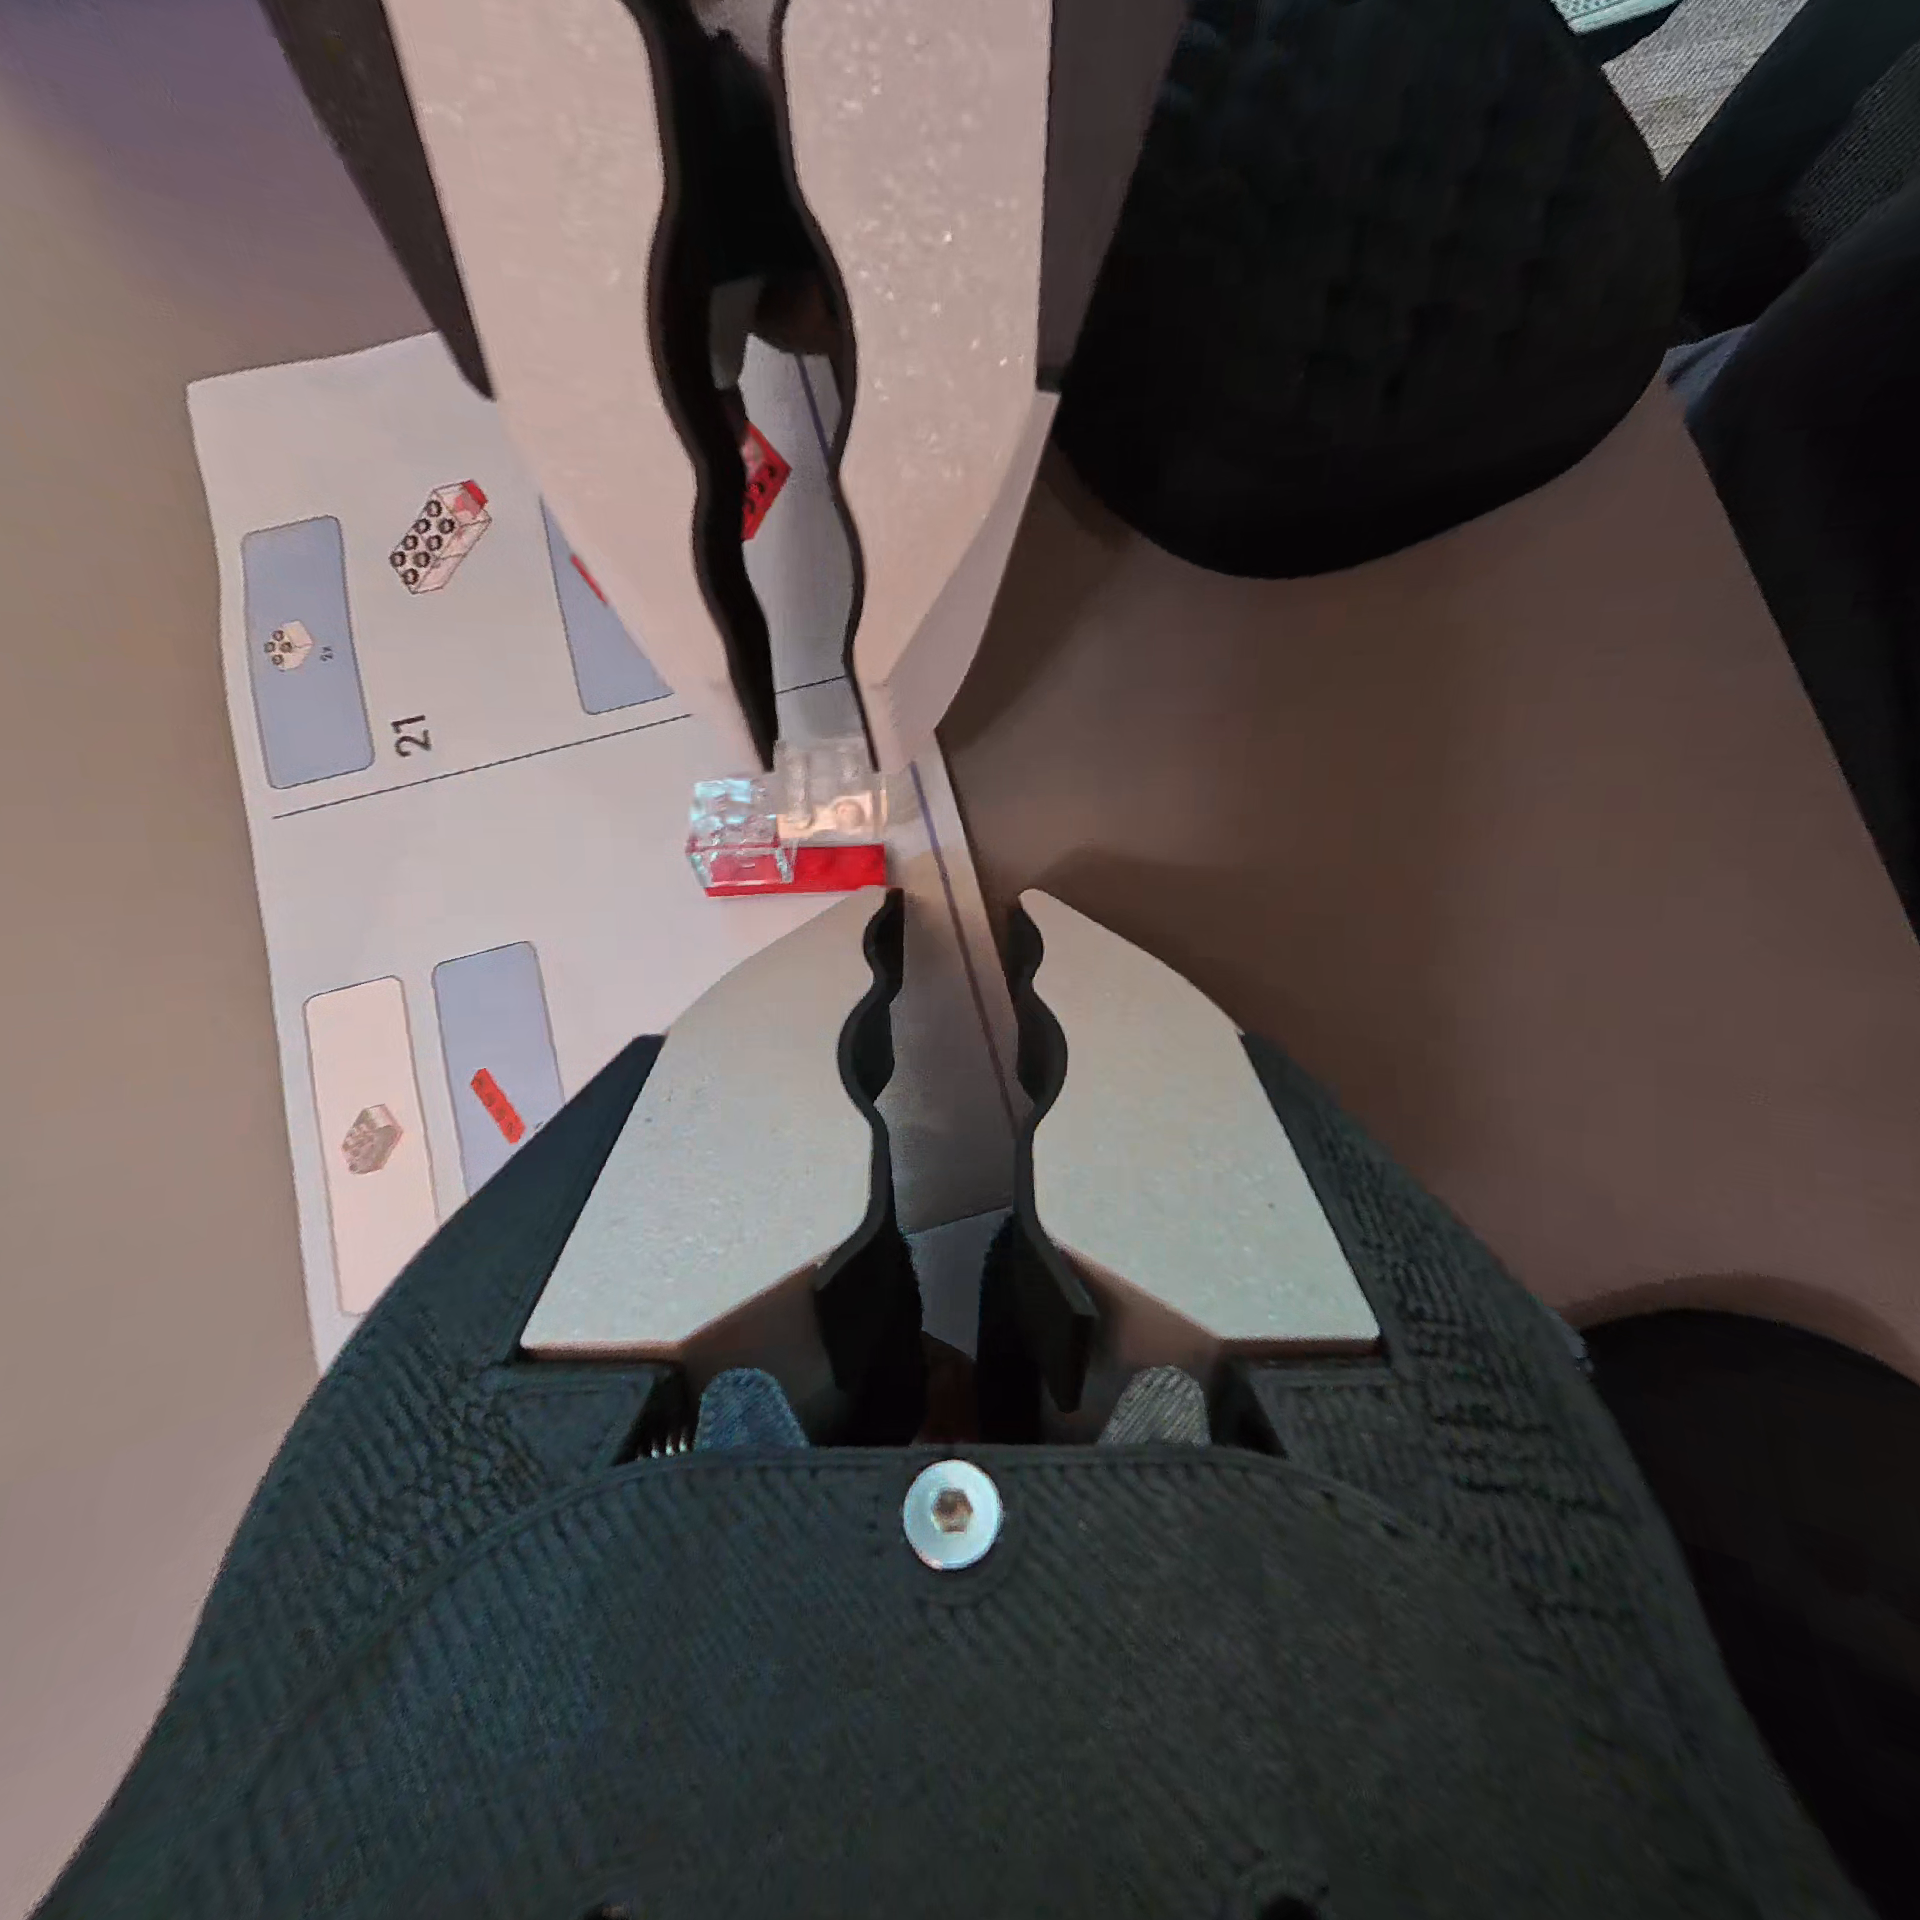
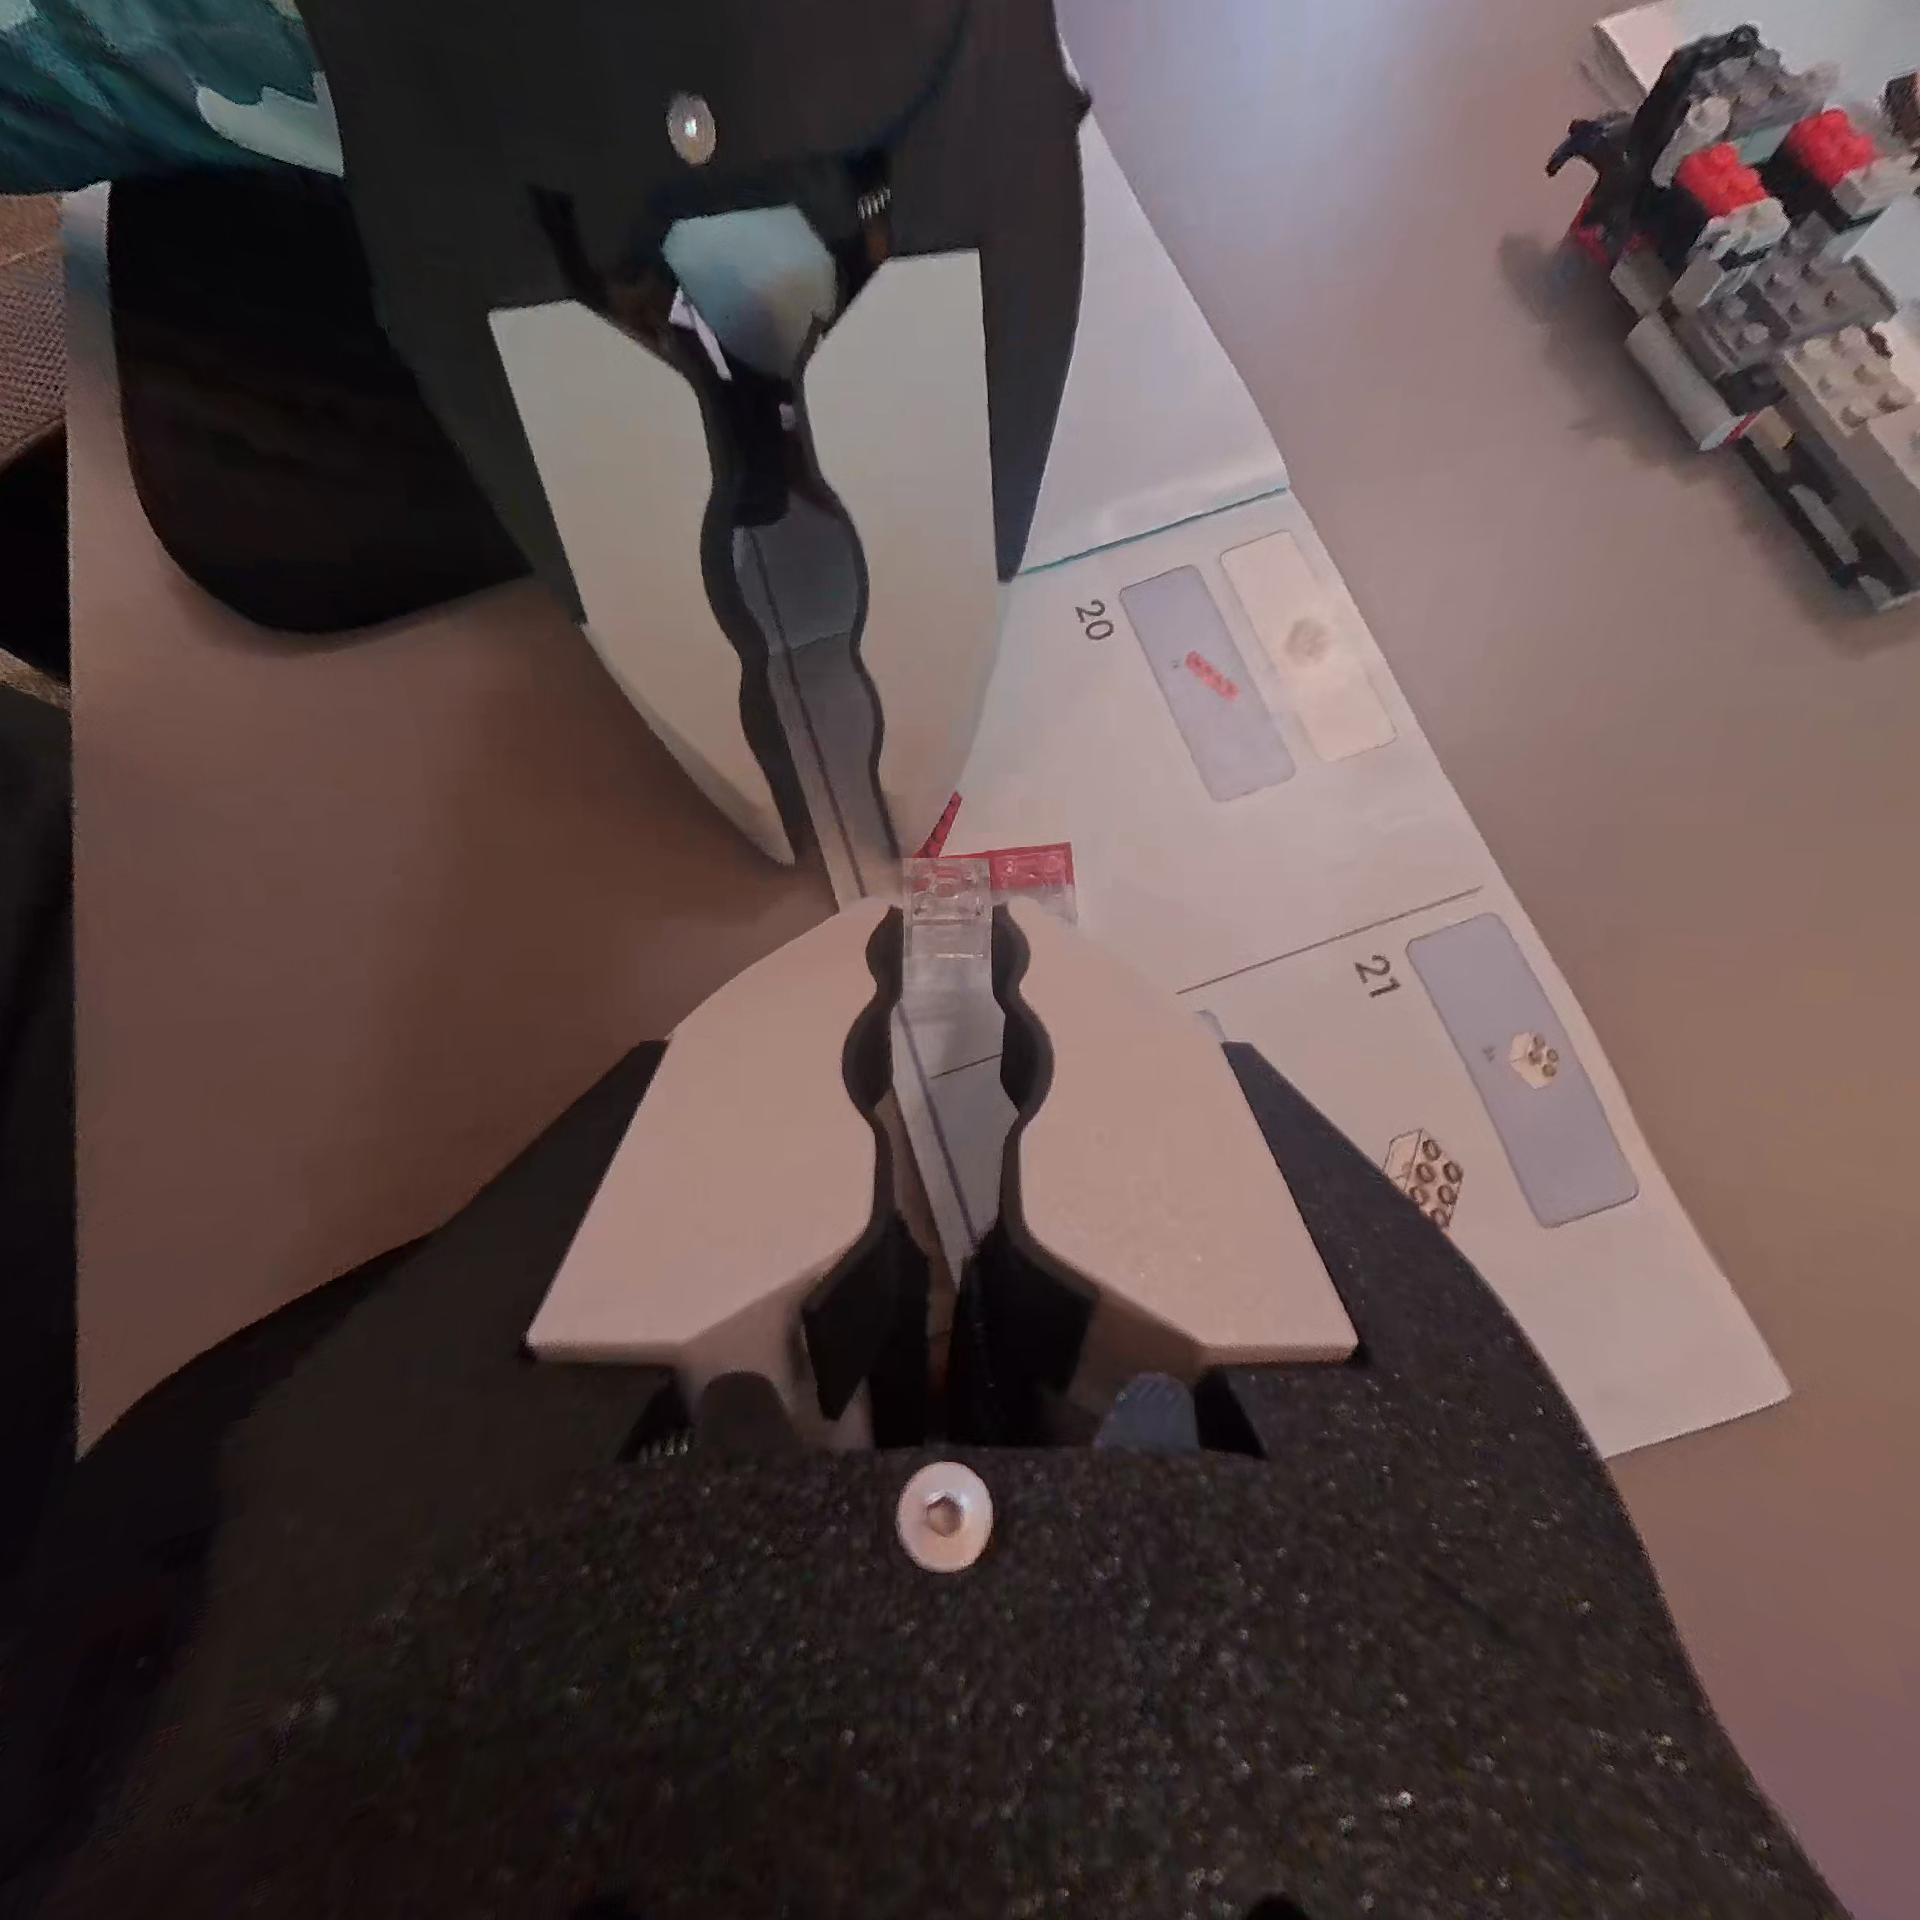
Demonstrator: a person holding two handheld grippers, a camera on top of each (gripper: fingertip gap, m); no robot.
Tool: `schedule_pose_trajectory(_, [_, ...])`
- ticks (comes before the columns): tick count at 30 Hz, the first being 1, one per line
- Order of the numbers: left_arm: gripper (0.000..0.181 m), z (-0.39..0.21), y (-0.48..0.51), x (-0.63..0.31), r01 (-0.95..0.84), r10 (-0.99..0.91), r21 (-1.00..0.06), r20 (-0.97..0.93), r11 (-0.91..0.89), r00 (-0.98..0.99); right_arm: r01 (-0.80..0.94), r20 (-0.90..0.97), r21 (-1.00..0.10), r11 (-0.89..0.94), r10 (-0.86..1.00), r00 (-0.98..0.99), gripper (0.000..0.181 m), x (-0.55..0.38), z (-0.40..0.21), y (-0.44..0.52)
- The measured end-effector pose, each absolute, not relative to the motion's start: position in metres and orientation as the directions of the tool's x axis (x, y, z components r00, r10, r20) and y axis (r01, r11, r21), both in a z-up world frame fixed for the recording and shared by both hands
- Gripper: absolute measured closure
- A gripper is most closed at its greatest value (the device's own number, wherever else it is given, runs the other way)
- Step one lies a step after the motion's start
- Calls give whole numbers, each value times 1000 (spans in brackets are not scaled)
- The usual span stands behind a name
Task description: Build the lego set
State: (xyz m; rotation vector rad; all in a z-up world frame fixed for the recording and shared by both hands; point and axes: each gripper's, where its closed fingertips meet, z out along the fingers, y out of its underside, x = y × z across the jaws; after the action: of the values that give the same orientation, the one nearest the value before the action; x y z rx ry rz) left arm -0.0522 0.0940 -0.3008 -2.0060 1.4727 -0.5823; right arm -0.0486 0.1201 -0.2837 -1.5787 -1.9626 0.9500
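Right hand-held gripper (image 2: 943,925) clenched on a clear brick (image 2: 945,914) joined to a red plate (image 1: 821,871); left hand-held gripper (image 1: 956,914), released, faces it, tips just beside the plate. Both hover over an instruction sheet (image 2: 1351,935) on the brown table (image 2: 1558,520); a partly built model (image 2: 1766,312) stands well apart.

The instruction sheet (image 1: 457,852) is partly hidden behind both grippers. In the right wrist view, the grey, black and red lego model (image 2: 1766,312) is cut off by the right edge and blurred.
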Motion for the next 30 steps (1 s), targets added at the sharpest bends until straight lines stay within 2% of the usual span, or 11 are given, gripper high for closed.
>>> schedule_pose_trajectory(4, [166,-294,98,-54,-681,-949,-697,-5,-223,316,644,-33,-742,185,950,-311,165,-48,-281,119])
schedule_pose_trajectory(9, [180,-252,133,-52,-510,-910,-841,-55,-180,412,633,-52,-760,146,958,-284,165,-37,-275,120])
schedule_pose_trajectory(16, [181,-285,136,-52,-631,-932,-745,-35,-217,362,617,-61,-779,112,966,-253,165,-38,-277,113])
schedule_pose_trajectory(26, [181,-290,132,-60,-634,-926,-743,-50,-216,374,544,137,-790,284,946,-295,165,-50,-278,112])
schedule_pose_trajectory(30, [181,-289,132,-59,-627,-926,-749,-48,-214,373,539,164,-788,298,945,-283,165,-53,-281,116])
